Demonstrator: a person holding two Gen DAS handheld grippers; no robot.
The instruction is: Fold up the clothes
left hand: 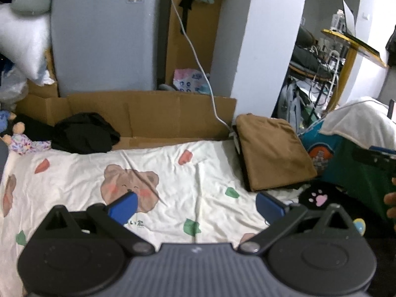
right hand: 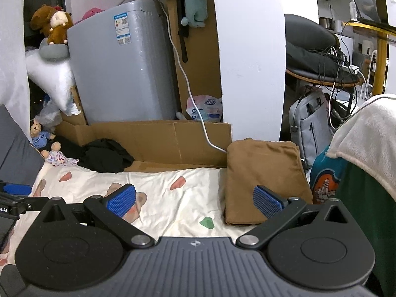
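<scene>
A folded brown garment [left hand: 272,148] [right hand: 262,170] lies at the right end of the white bear-print sheet [left hand: 173,180] [right hand: 173,198]. A crumpled black garment [left hand: 86,136] [right hand: 106,156] sits at the sheet's far left, against the cardboard. My left gripper [left hand: 196,206] hovers open over the sheet's middle, empty. My right gripper [right hand: 194,201] is open too, its right pad [right hand: 268,201] in front of the brown garment's near edge. The left gripper's blue tip [right hand: 17,188] shows at the far left of the right wrist view.
Flat cardboard [left hand: 153,116] stands behind the sheet, with a grey appliance [right hand: 121,64] and a white cable [right hand: 188,84] behind it. Soft toys [right hand: 42,136] lie far left. A green bin [left hand: 361,173] under a white towel [right hand: 366,143] stands right. A black paw-print item [left hand: 319,198] lies nearby.
</scene>
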